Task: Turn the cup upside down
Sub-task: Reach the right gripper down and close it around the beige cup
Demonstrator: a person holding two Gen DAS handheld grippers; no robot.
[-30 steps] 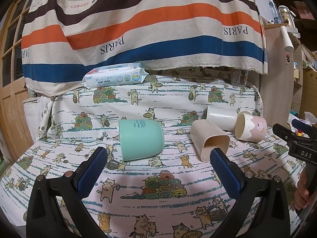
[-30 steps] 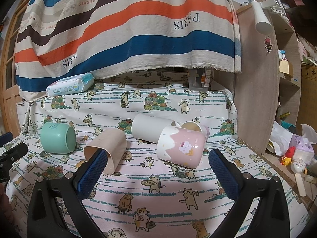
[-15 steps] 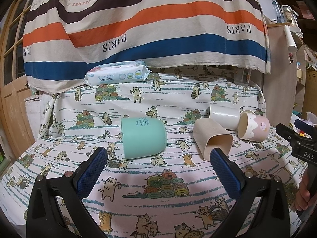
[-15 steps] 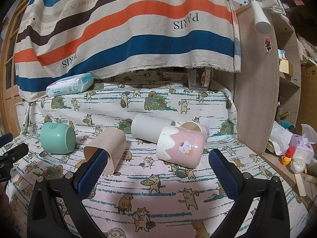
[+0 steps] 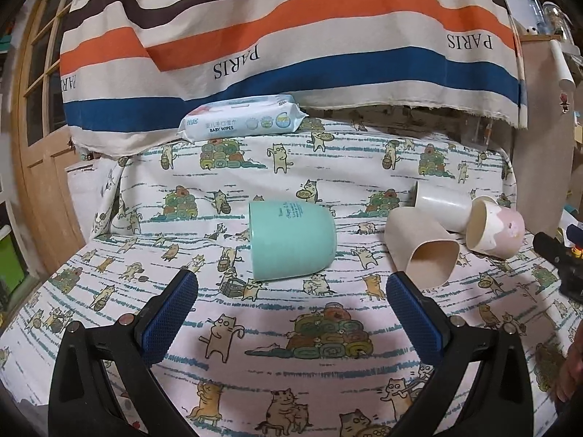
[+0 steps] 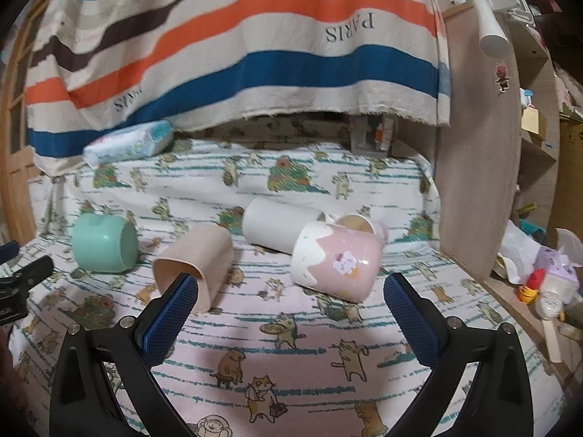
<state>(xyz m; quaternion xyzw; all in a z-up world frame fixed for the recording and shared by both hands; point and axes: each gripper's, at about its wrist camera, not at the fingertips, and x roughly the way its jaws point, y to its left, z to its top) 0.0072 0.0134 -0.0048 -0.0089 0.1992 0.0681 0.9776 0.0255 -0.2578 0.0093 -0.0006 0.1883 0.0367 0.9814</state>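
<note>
Several cups lie on their sides on the cat-print cloth. A mint green cup lies ahead of my open, empty left gripper; it also shows in the right wrist view. A beige cup, a white cup and a pink-and-white cup lie to its right. My right gripper is open and empty, just short of the pink cup, its left pad in front of the beige cup.
A pack of baby wipes lies at the back under a hanging striped cloth. A wooden panel and shelves with clutter stand to the right. A wooden door is at the left.
The left gripper has backed off and shifted slightly, so the green cup sits a little farther up in view. The right gripper has tilted and moved slightly toward the pink cup.
</note>
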